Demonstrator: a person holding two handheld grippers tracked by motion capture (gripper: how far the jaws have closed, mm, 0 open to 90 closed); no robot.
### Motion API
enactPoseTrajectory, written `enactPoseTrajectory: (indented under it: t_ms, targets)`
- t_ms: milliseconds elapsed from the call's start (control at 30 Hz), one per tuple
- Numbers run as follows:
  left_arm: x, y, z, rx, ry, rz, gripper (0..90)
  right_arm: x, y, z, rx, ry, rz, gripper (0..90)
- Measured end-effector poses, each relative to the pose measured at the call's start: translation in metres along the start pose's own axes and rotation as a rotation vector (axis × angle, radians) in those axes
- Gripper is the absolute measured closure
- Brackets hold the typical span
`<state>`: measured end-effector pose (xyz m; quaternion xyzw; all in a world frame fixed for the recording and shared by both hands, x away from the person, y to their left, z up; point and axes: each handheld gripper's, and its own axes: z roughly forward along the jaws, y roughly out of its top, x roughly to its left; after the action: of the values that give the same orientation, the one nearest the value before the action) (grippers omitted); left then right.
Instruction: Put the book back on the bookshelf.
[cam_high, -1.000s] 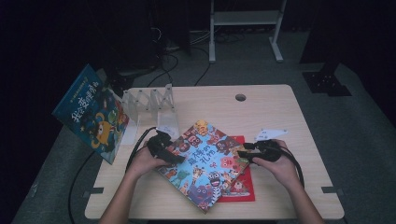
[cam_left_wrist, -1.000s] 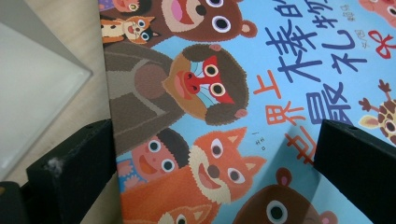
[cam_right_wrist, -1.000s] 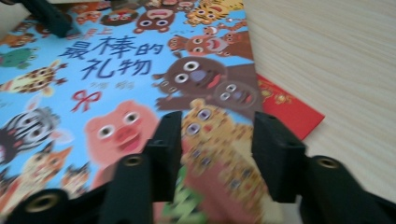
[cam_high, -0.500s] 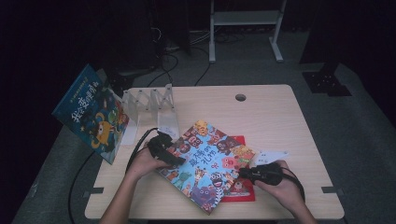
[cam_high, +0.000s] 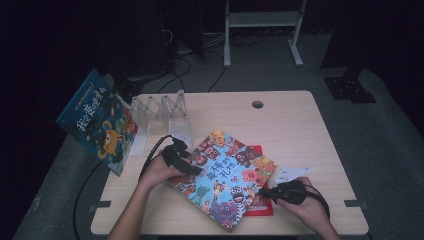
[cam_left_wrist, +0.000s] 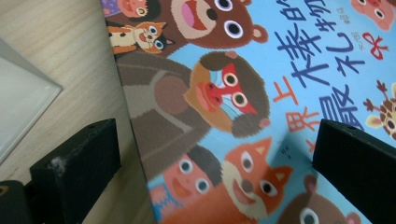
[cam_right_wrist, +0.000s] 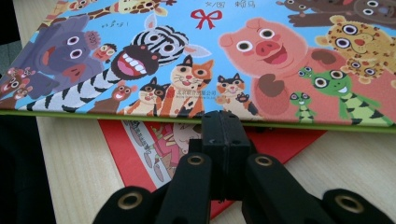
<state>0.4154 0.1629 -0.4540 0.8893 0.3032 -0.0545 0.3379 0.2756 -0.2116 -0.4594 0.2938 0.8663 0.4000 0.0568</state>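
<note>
A picture book with cartoon animals on a blue cover lies slantwise on the table, on top of a thinner red book. My left gripper is at the animal book's left edge. In the left gripper view it is open, one jaw over the wood and the other over the animal book's cover. My right gripper is at the book's near right edge. The right gripper view shows it shut, with its tips against the animal book's edge just above the red book.
The wooden table has a cable hole at the back. A clear acrylic book rack stands at the back left, and a dark blue book leans beside it off the table's left edge. A white card lies near my right hand.
My right gripper has moved from the animal book's right side toward me, down to its near right edge. The left gripper and both books have stayed in place.
</note>
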Motion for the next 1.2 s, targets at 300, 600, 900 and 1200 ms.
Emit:
enactPoseTrajectory:
  t_ms: [300,600,900,1200]
  targets:
    - [0.003,0.004,0.009,0.024,-0.090,-0.030,1.5,0.000,-0.002,0.000,-0.002,0.002,0.009,89.5]
    - [0.008,0.005,0.002,0.041,-0.111,-0.092,4.2,0.000,0.000,0.004,-0.020,0.006,0.020,89.4]
    - [0.011,0.009,-0.016,0.017,-0.104,-0.117,5.6,0.004,0.009,0.013,-0.043,-0.004,0.002,89.5]
    - [0.002,0.023,-0.037,0.011,-0.088,-0.073,6.4,0.005,0.013,0.016,-0.040,-0.010,-0.008,89.5]
